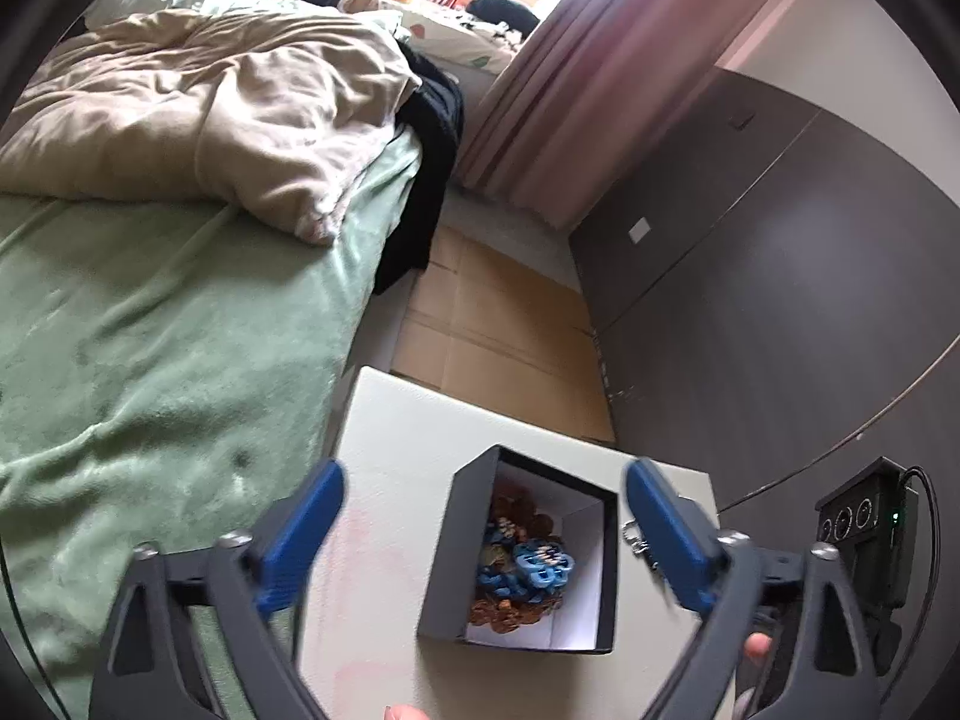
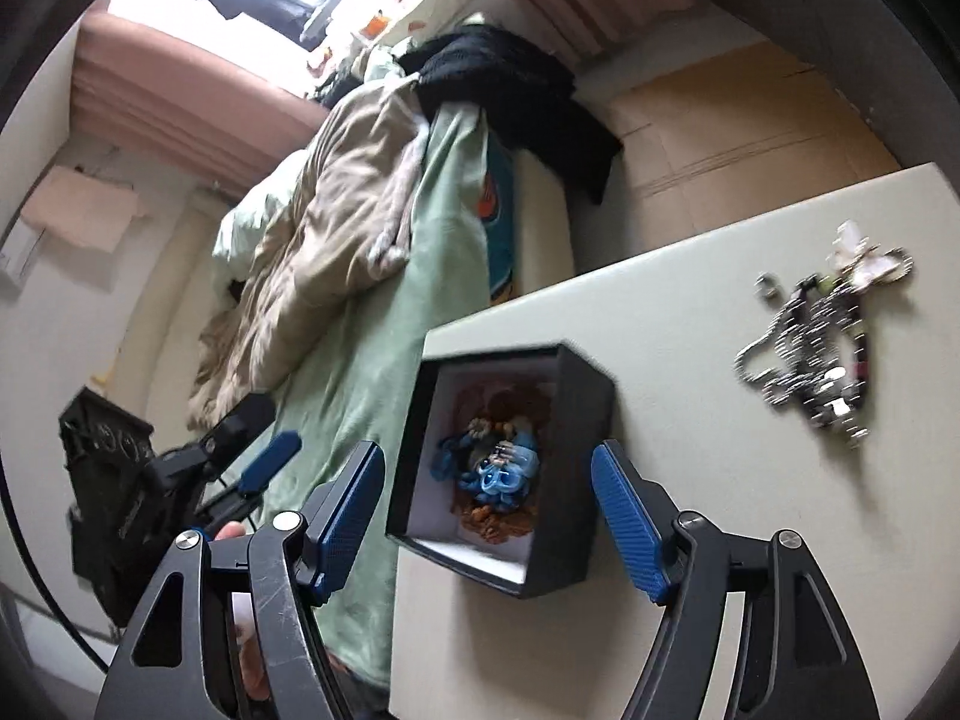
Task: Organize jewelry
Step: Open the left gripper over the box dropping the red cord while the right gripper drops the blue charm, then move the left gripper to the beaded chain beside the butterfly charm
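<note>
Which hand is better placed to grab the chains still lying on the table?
Right, probably. The chains lie on the table right of the box, nearer the open right tongs. The left tongs, also open, have the box before them.

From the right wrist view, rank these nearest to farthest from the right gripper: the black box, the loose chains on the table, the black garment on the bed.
1. Black box, directly ahead of the right gripper.
2. Loose chains, up and right on the table.
3. Black garment, far, on the bed.

Jewelry [image 2: 489, 468] in box [image 2: 576, 420] — chains [image 2: 810, 348] beside
</note>
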`<action>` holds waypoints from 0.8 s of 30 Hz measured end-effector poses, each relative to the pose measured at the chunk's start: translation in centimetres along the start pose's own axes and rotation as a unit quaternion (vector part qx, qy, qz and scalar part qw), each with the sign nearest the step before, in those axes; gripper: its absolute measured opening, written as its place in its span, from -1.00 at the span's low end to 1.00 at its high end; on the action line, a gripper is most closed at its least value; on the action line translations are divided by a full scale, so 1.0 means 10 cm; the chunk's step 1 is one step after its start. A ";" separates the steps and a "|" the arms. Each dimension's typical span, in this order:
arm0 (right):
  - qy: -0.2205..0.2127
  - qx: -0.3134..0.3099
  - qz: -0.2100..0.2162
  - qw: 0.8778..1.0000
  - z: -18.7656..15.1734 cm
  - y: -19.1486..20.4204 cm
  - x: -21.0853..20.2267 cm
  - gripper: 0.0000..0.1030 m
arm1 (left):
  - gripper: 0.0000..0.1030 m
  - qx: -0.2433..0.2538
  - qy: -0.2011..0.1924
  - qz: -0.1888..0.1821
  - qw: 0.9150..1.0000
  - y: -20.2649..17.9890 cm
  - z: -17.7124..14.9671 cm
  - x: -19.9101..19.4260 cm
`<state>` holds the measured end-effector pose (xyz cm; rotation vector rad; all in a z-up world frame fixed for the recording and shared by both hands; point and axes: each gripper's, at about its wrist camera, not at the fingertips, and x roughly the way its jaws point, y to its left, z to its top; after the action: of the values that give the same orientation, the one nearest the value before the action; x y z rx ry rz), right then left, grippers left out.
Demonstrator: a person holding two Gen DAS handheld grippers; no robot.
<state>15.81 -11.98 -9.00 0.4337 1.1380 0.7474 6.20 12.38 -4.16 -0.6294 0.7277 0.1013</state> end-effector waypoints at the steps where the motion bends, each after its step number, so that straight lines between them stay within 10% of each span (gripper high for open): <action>1: -0.007 0.001 -0.003 1.000 0.00 -0.02 -0.05 0.56 | 0.99 0.000 -0.005 -0.006 1.000 -0.02 -0.01 -0.01; 10: -0.090 0.040 -0.056 0.994 0.03 -0.39 -0.69 1.00 | 0.99 0.050 -0.009 -0.019 0.999 -0.34 -0.14 0.04; 24: -0.123 0.060 -0.085 0.987 -0.02 -0.76 -1.11 1.00 | 0.99 0.117 0.009 -0.037 0.992 -0.85 -0.37 0.21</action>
<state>15.51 -25.28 -6.81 0.5097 0.9762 0.4637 8.12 3.12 -3.32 -0.4328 0.7208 -0.0575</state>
